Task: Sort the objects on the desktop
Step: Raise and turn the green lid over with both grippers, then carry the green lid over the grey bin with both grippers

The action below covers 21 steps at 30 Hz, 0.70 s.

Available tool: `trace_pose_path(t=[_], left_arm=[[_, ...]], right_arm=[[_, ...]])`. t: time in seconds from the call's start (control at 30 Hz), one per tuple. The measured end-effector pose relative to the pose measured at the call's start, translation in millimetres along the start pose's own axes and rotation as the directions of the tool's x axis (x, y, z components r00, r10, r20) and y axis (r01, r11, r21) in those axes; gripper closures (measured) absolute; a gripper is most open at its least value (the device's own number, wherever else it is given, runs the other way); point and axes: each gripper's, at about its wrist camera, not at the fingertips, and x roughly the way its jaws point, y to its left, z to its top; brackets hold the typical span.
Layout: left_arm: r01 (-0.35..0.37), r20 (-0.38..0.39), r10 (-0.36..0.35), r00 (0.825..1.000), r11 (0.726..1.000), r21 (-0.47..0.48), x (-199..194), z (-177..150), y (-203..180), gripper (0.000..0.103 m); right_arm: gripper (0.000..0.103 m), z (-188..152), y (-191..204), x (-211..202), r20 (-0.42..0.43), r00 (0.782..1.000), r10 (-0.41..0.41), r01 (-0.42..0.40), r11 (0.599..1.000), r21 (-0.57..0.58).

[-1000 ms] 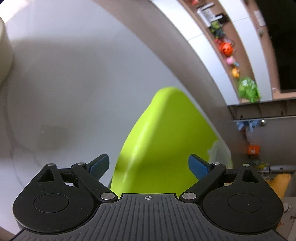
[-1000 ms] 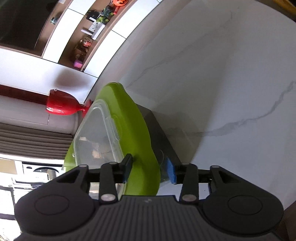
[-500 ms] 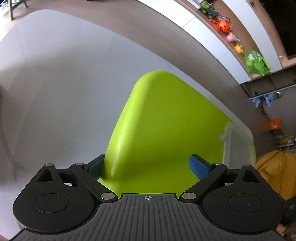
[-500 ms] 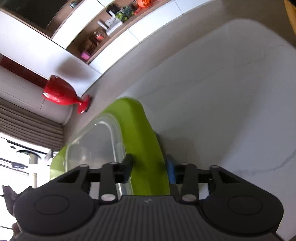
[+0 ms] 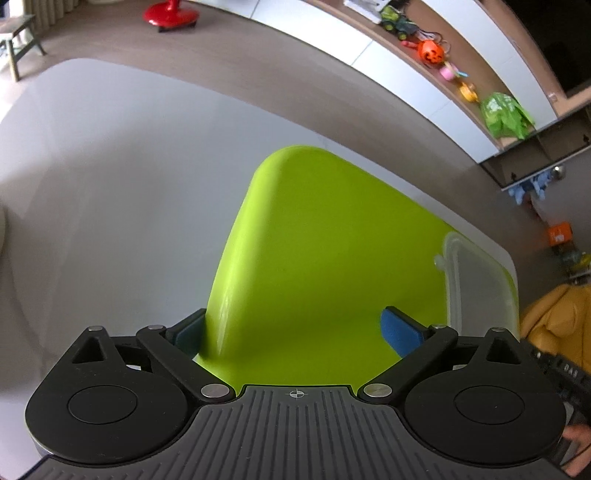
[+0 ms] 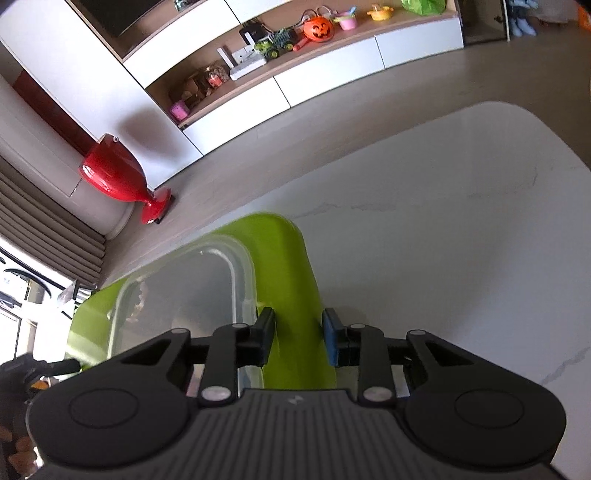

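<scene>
Grip first: right gripper (image 6: pixel 297 338) is clamped across the right-hand rim of the green tray (image 6: pixel 291 280), one pad inside the rim, the blue pad outside, both appearing to touch plastic. Left gripper (image 5: pixel 291 328) straddles the tray's opposite edge with its jaws spread wide; the left pad is partly hidden behind the rim and the right blue pad sits clear above the tray floor, so it is not pinching anything.

Tray is lifted and tilted over the white marble table (image 6: pixel 461 229), with a clear plastic container (image 6: pixel 177 291) riding in it against the side nearest the right gripper.

Judgement: the step in hand is carrying the tray to its sorted spot. One-sided pinch on a thin rim means the tray can pivot; the person should close the left tool on its rim before moving further, keep the tray level so the container does not slide, and set it down flat.

Beyond the tray: bare tabletop, then floor, a red vase (image 6: pixel 118 177) and a toy shelf (image 6: pixel 295 33) against the wall.
</scene>
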Motion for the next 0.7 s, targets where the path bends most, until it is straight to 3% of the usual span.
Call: trace_pose_path(t=[0.13, 0.23, 0.3, 0.37, 0.47, 0.7], left_arm=[[0.0, -0.013, 0.0, 1.0, 1.0, -0.017, -4.8, -1.6, -1.2, 0.003], [-0.01, -0.018, 0.01, 1.0, 1.0, -0.015, -8.2, -1.6, -4.1, 0.004], [-0.034, -0.022, 0.034, 0.999, 0.999, 0.013, -11.8, -4.7, -7.6, 0.004], [-0.058, -0.023, 0.06, 0.998, 0.997, 0.048, -14.2, -10.6, -10.5, 0.004], [-0.064, -0.023, 0.065, 0.998, 0.997, 0.048, -18.0, -12.5, -11.1, 0.004], [-0.073, -0.02, 0.074, 0.997, 0.997, 0.034, -19.5, -5.0, -19.4, 0.004]], right_arm=[[0.073, 1.8, 4.9, 0.0, -0.007, 1.0, -0.003, 0.003, 1.0, -0.021], [0.065, 2.2, 1.6, -1.4, -0.03, 1.0, 0.002, -0.002, 1.0, 0.02], [0.048, 0.0, -7.2, -6.7, -0.028, 1.0, 0.014, -0.012, 0.997, 0.079], [0.038, -5.7, -16.6, -13.6, -0.026, 0.997, 0.067, -0.062, 0.988, 0.144], [0.039, -17.9, -27.3, -23.6, -0.02, 0.994, 0.104, -0.099, 0.977, 0.187], [0.038, -54.5, -44.3, -40.9, -0.039, 0.997, 0.062, -0.052, 0.973, 0.225]])
